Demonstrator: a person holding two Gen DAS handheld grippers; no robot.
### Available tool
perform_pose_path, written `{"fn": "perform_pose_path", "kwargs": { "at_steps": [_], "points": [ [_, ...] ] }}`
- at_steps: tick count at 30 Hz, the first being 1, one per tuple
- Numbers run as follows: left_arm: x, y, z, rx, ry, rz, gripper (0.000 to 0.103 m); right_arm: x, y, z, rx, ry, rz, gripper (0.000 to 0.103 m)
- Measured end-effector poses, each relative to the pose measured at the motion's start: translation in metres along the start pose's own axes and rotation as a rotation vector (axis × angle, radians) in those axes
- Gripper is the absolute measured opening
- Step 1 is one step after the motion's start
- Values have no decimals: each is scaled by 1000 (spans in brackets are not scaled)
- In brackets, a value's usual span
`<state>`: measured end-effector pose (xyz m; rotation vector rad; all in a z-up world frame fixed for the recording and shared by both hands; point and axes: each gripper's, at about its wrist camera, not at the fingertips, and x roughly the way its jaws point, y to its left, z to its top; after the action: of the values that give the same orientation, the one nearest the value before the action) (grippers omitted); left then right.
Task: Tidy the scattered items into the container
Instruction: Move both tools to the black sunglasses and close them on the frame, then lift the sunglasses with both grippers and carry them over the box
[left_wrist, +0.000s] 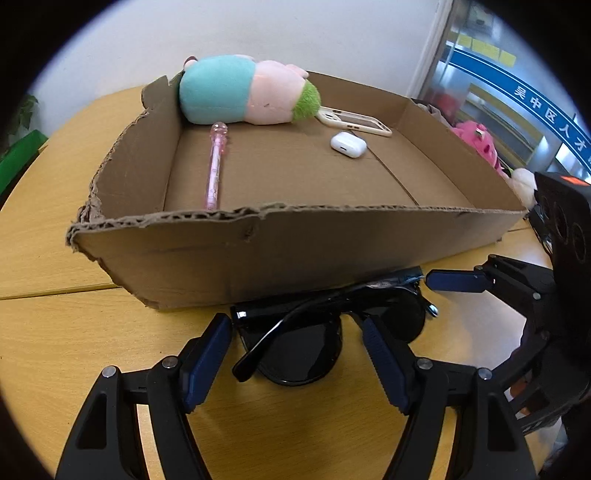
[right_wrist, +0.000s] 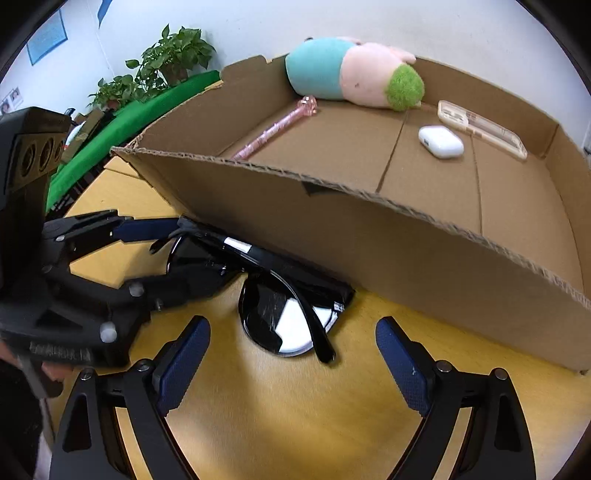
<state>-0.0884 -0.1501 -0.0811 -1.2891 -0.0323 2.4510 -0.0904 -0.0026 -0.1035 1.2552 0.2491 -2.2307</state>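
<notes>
Black sunglasses (left_wrist: 314, 332) lie folded on the yellow table against the front wall of a shallow cardboard box (left_wrist: 258, 251). My left gripper (left_wrist: 295, 332) is open, its fingers either side of one lens. My right gripper (right_wrist: 291, 343) is open and just short of the other lens of the sunglasses (right_wrist: 280, 295); it also shows at the right of the left wrist view (left_wrist: 461, 282). In the box (right_wrist: 369, 229) lie a plush toy (left_wrist: 243, 88), a pink pen (left_wrist: 216, 166), a white earbud case (left_wrist: 348, 144) and a phone case (left_wrist: 354, 122).
The yellow table (left_wrist: 55, 332) runs under both grippers. Pink and white plush toys (left_wrist: 480, 144) sit beyond the box's right side. Potted plants (right_wrist: 162, 62) and a green surface (right_wrist: 122, 129) stand at the far left.
</notes>
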Motion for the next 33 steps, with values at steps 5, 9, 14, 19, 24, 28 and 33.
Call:
{"fn": "perform_pose_path", "kwargs": {
  "at_steps": [5,9,14,19,24,28,33],
  "points": [
    [6,-2,3,23,9,26,71,1,2,1,-18,-37,-46,86],
    [7,-8,3,55,18,66,67,-1,13,-3,-79,-44,-84,71],
    [4,-10,-2,47,19,79,65,-4,14,-8,-70,-44,-82,71],
    [-6,-16,-9,19,17,70,65,-14,12,-18,-37,-41,-55,69],
    [-35,-34,-7,15,-39,88,64,-43,17,-25,-54,-96,-65,68],
    [-64,-50,7,15,-100,95,65,-79,21,-21,-64,-173,-88,67],
    [-91,-72,44,68,-176,119,65,-121,14,-2,-75,-272,-122,63]
  ]
}}
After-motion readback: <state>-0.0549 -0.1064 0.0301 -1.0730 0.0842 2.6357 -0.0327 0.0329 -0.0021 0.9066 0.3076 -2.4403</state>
